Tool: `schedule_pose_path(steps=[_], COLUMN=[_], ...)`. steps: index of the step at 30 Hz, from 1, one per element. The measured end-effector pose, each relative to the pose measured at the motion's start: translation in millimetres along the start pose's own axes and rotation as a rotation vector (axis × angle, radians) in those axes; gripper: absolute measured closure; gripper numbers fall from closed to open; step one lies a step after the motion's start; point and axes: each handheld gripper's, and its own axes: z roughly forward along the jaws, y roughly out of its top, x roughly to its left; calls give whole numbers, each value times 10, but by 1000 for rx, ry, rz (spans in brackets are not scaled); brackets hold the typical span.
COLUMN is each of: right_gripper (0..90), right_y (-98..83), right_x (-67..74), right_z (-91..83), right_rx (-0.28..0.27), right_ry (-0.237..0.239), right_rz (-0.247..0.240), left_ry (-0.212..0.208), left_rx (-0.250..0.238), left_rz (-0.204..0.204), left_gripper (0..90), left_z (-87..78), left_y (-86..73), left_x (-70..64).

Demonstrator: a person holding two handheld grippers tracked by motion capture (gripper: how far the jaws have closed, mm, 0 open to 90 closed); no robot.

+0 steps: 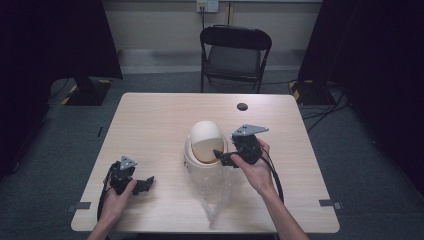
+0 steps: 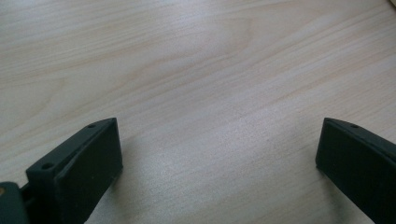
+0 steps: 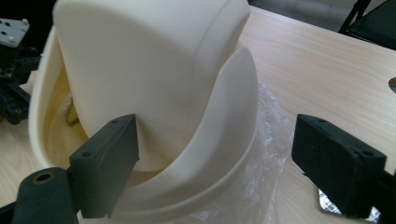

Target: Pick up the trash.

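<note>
A cream bin with a domed swing lid [image 1: 205,145] stands mid-table on a crumpled clear plastic bag [image 1: 215,197]. My right gripper [image 1: 223,158] is at the bin's right side, its jaws wide apart. In the right gripper view the bin [image 3: 154,70] looms close. One jaw sits in front of the lid, the other is out over the bag [image 3: 268,154], and the bin's curved collar lies between them with no pad pressing on it. My right gripper [image 3: 217,135] is open. My left gripper [image 1: 144,184] rests low on the table at the front left, open [image 2: 219,135] over bare wood.
A black folding chair [image 1: 235,50] stands beyond the table's far edge. A small dark round spot [image 1: 242,106] marks the tabletop [image 1: 150,125] at the back right. A shiny foil scrap [image 3: 327,203] lies by the bag.
</note>
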Motion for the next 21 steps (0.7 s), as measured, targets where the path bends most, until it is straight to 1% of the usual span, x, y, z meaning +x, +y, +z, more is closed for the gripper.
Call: schedule_pose_path(steps=[5,7,8,10,13,14,15,16,18,19,21], right_gripper=[149,148,149,155,192,190,191,198,195,193,189], right_y=[1,4,8,21,22,23,24,28,31,39,39], right_x=[-20,-34,-35,-29,-15,-2,3,3,4,-8,-21], right_z=[50,62,68,86,124,137,151,167,179,205,223], right_rx=[7,10,9,15,20,23,24,24,26,27,22], right_ry=[3,5,4,-11,-7,-22,-28,-23,-21,-30,-31], right_rz=[-1,8,2,-5,-5,-15,-16,-10,-15,-11,-8], left_ry=[2,2,2,2,2,2,2,2,2,2,2], left_rx=[0,0,0,0,0,0,0,0,0,0,0], left_rz=[1,1,1,1,1,1,1,1,1,1,2], left_gripper=[0,0,0,0,0,0,0,0,0,0,0], left_z=[-2,-1,-2,-2,-2,-2,-2,-2,-2,-2,-2], left_y=[0,-1,-1,-1,-1,-1,-1,-1,-1,-1,0], left_x=[-1,-1,-1,-1,0,0,-1,-1,-1,-1,0])
